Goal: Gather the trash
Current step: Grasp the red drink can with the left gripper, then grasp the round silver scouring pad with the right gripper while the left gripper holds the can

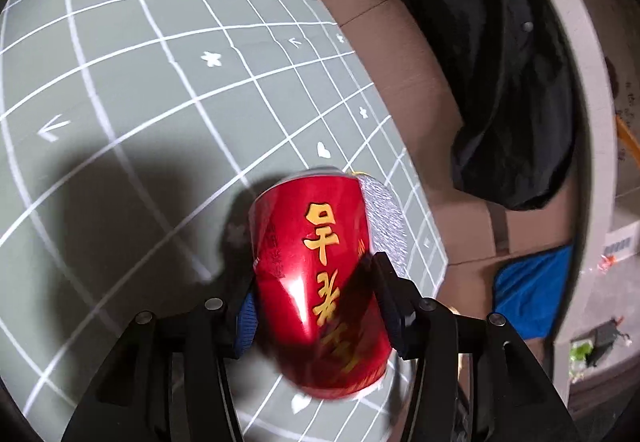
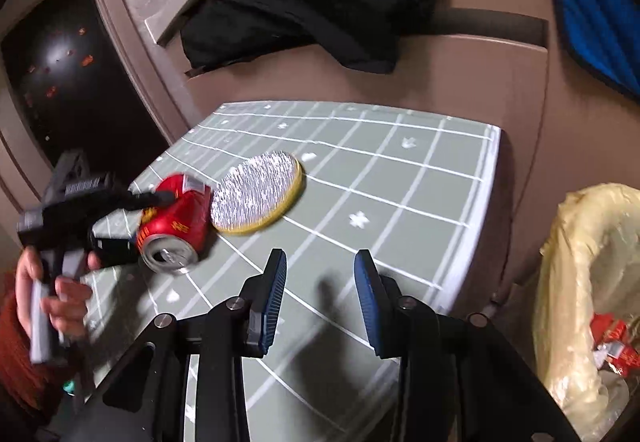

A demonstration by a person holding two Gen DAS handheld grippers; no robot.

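Some trash is already collected: red wrappers (image 2: 612,338) lie inside the bag (image 2: 588,282), a crinkly, translucent yellowish liner that stands just off the mat's right edge. Two pieces are left on the mat (image 2: 400,177). The can (image 2: 176,230) is a smooth, glossy red aluminium cylinder with yellow characters, dented in its side, and it lies on its side near the mat's left edge, its silver top turned toward the near edge. The left gripper (image 1: 316,306) has its jaws around the can, one blue ribbed pad on each side; the left wrist view seems to show a sliver of gap at the left pad, so I judge them wide apart and not clamped, the can resting on the mat. The disc (image 2: 258,197), flat and oval, has a glittery silver-white face and a yellow rim; it lies touching the can's far end, nearer the mat's middle. The right gripper (image 2: 320,298) hangs over the mat's near edge with jaws apart and nothing between them. The mat is matte grey-green with a white grid, hearts and stars. Can and disc have yet to go in the bag.
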